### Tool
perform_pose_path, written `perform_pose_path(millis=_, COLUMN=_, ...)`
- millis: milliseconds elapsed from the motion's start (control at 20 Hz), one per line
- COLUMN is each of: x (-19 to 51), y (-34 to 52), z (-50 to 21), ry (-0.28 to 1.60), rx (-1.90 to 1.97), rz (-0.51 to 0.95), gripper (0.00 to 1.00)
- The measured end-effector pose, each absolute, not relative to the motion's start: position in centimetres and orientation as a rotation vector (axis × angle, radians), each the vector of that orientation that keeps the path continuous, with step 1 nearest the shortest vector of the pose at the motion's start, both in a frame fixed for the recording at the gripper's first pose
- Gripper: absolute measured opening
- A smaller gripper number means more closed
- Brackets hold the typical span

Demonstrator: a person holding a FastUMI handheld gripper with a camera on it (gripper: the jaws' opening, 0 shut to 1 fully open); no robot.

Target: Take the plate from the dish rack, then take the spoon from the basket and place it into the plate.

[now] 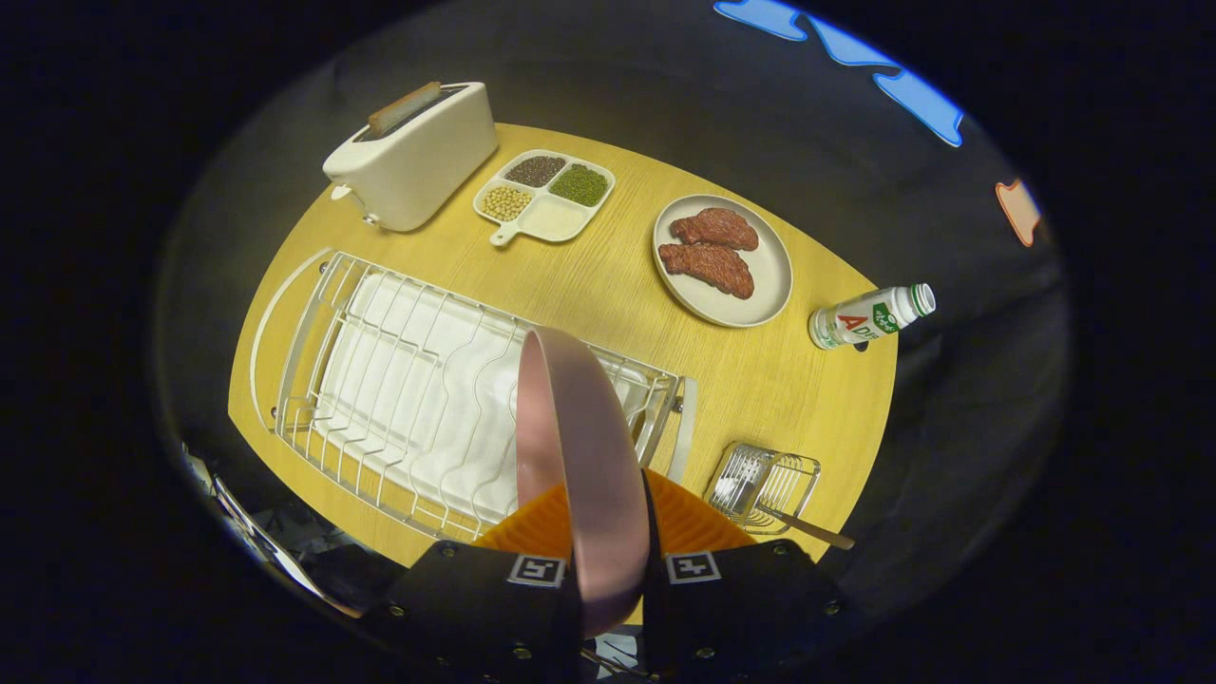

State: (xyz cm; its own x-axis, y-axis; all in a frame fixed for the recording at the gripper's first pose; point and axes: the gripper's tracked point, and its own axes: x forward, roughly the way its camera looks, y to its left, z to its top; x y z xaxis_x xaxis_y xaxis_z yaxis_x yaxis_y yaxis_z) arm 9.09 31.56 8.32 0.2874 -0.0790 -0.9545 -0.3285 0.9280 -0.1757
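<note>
a: what is the hand-held gripper [613,579] doing?

b: it is clenched on the pink plate [579,456]. the plate stands on edge between the two fingers, both pressing on its lower rim, and it rises ahead of them above the near end of the dish rack [399,399].

a: is the plate touching the rack?

b: i cannot tell. it overlaps the rack's right end and hides part of the wires there.

a: and the rack itself?

b: white wire, lying long across the yellow counter [608,294], with a white drip tray under it.

a: where is the spoon?

b: in the small wire basket [765,480] just right of the fingers, beside the rack's right end. the spoon [803,524] lies tilted, its handle poking out of the basket toward the counter's edge.

a: what else sits around?

b: beyond the rack, a white toaster [413,157] with a slice of bread in the slot. next to it a white divided dish [544,195] with beans and grains in three of its four sections. further right, a pale plate with two pieces of meat [722,258], well apart from the basket. a small bottle [869,318] lies on its side near the counter's right edge.

a: anything between the gripper and the basket?

b: only the rack's end frame and bare counter; the held plate blocks the view straight ahead.
</note>
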Motion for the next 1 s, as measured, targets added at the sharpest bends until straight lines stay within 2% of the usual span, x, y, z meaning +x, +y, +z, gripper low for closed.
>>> perform_pose_path(millis=450, x=2.5, y=29.1, z=10.6, ry=1.274, rx=0.012, rz=0.26, gripper=0.24)
perform_pose_path(millis=1000, x=-10.3, y=24.1, z=4.7, ry=1.289, rx=0.392, rz=0.254, gripper=0.24)
